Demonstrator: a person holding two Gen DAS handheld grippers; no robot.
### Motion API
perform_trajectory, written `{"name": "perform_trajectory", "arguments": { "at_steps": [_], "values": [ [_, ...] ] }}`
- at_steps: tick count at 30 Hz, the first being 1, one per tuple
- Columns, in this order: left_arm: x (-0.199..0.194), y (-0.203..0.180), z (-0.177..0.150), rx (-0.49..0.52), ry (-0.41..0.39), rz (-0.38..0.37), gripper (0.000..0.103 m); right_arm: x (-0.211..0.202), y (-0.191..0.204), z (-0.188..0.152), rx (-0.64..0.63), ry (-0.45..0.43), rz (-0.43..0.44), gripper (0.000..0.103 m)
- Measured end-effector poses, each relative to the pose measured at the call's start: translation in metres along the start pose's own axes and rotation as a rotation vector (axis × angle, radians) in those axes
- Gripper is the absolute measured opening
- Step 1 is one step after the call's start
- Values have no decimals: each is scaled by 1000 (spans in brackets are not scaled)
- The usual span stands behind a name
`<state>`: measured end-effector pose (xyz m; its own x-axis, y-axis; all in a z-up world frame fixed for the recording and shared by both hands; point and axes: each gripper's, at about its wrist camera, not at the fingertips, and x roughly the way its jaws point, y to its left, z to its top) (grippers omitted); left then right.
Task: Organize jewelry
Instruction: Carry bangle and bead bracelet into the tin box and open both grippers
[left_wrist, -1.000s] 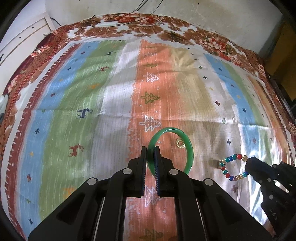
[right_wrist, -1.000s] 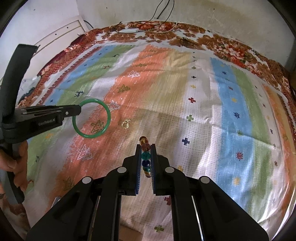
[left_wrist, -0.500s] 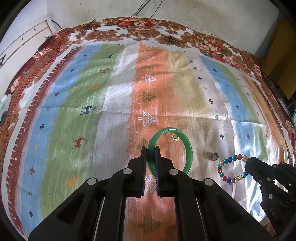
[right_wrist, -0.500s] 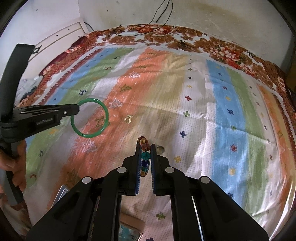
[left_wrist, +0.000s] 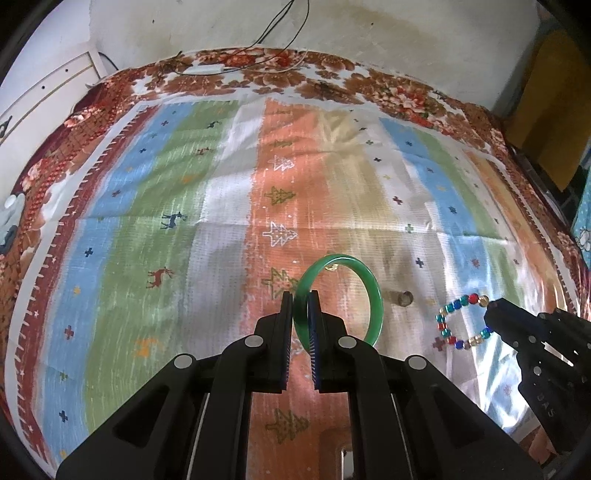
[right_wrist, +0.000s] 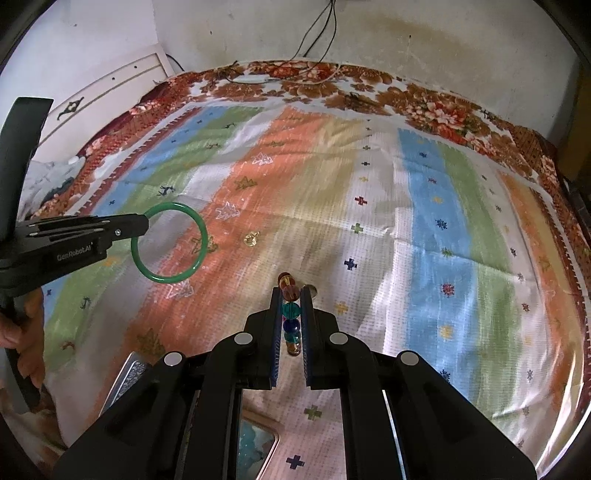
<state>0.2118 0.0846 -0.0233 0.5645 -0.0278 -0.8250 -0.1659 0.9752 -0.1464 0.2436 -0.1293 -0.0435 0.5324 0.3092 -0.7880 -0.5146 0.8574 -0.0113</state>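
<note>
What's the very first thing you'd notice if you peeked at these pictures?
A shiny green bangle pinched upright in the left gripper, held above the cloth. Next, a colourful bead bracelet dangling from the right gripper. Under both spreads a bright striped cloth with little trees and deer, with a small gold ring lying on it.

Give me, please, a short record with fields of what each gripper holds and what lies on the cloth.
left gripper: shut on green bangle, lifted off the cloth
right gripper: shut on bead bracelet, lifted
cloth: striped, spread flat
gold ring: lying on cloth
small dark ring: lying on cloth
</note>
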Motion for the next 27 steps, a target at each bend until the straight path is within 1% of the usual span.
{"name": "perform_trajectory", "arguments": {
  "at_steps": [10, 16, 19, 27],
  "values": [
    [-23, -10, -16, 26, -32, -30, 8, -25, 5, -7, -13, -45, 21, 10],
    [-31, -12, -23, 41, -41, -31, 8, -32, 7, -14, -22, -54, 3, 10],
    [-37, -15, -28, 48, -50, -36, 8, -37, 9, -18, -32, -58, 7, 10],
    [-52, -24, -44, 82, -67, -55, 8, -50, 12, -24, -47, -74, 39, 10]
  ]
}}
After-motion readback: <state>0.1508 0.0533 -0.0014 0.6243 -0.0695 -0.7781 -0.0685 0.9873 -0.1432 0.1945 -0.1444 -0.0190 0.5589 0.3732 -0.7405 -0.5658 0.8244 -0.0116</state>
